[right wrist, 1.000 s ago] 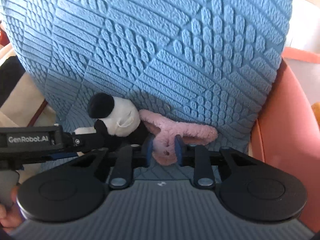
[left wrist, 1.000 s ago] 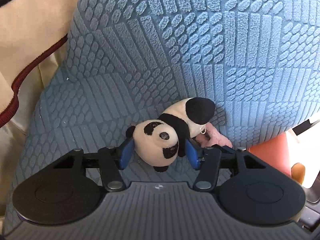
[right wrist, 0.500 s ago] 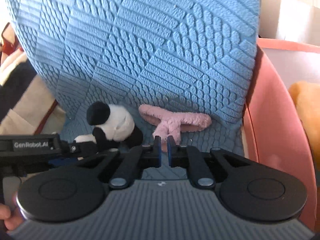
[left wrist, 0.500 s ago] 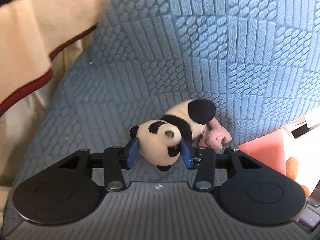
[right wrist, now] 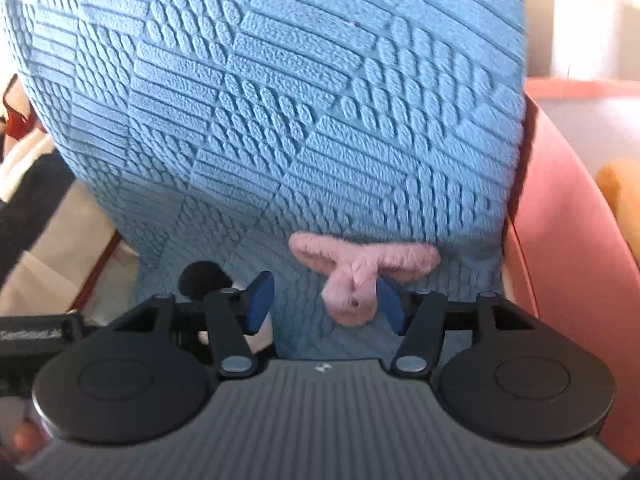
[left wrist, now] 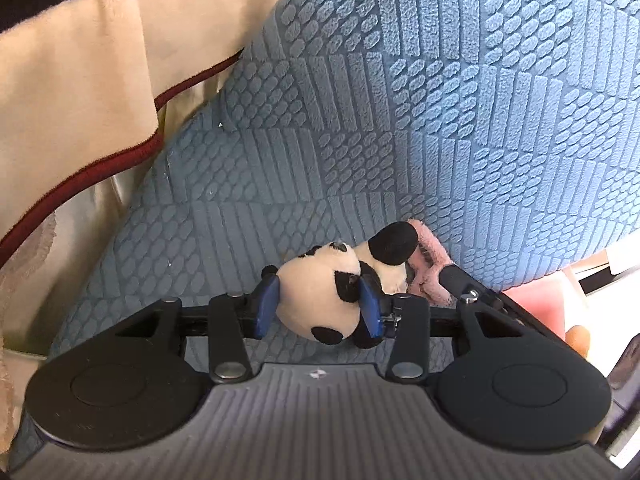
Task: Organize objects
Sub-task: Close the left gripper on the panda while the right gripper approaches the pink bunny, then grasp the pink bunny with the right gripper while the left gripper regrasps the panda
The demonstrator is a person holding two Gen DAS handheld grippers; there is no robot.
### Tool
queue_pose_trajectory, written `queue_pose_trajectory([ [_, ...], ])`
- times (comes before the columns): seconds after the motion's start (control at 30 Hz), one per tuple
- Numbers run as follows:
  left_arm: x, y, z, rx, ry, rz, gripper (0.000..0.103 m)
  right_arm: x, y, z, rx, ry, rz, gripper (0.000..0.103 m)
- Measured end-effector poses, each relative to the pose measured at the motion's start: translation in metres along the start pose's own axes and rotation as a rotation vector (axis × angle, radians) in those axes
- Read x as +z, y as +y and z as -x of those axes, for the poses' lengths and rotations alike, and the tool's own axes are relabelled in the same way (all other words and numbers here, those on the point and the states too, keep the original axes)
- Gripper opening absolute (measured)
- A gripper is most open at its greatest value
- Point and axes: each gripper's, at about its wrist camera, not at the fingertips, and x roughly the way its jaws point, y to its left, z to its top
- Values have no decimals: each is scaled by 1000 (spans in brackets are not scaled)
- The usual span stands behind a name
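My left gripper (left wrist: 318,304) is shut on the head of a small black-and-white panda plush (left wrist: 320,296), which lies on the blue textured cushion (left wrist: 440,120). A pink fuzzy plush (left wrist: 428,268) lies just right of the panda, at the fold of the cushion. In the right wrist view my right gripper (right wrist: 326,304) is open; the pink plush (right wrist: 356,276) lies against its right finger, not pinched. The panda's black ear (right wrist: 204,278) shows left of the left finger.
A cream blanket with a dark red trim (left wrist: 80,120) hangs at the left of the cushion. A pink armrest (right wrist: 568,248) runs along the right side, with an orange object (right wrist: 620,196) beyond it.
My right gripper went from shut on the pink plush to open, and it shifted left. My left gripper has kept its hold on the panda and turned it slightly.
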Motion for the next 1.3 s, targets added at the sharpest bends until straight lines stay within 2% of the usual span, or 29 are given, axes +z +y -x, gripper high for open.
queue_pose_trajectory([
  [0.1,1,0,0,-2,7,-5,50,1,2,-14,-56,27,27,59],
  [0.2,0,0,-4,-8,36,-7,50,2,-4,-28,-52,66,4,57],
  [0.23,0,-1,-5,-5,46,-15,50,2,-6,-31,-54,72,-1,52],
  [0.3,-1,-4,-6,1,56,-44,51,2,-10,-34,-71,91,-13,50],
  [0.37,-2,-5,-7,-2,70,-56,51,5,-14,-35,-42,122,-46,44],
  [0.4,-3,-6,-7,-2,77,-56,53,6,-14,-34,-29,130,-37,38],
  [0.5,-5,-8,-8,1,85,-75,55,6,-8,-30,-42,127,33,35],
  [0.6,-6,-8,-9,11,96,-80,61,4,-11,-30,-31,132,-4,34],
  [0.7,-5,-9,-8,34,106,-68,67,2,-8,-25,-45,124,18,34],
  [0.8,-8,-9,-5,16,112,-83,74,-1,-8,-17,-62,118,24,34],
  [1.03,-13,-14,-9,0,146,-112,75,-15,-8,7,-84,110,57,34],
  [1.3,-14,-9,-10,20,130,-96,75,-46,-4,35,-83,128,89,34],
])
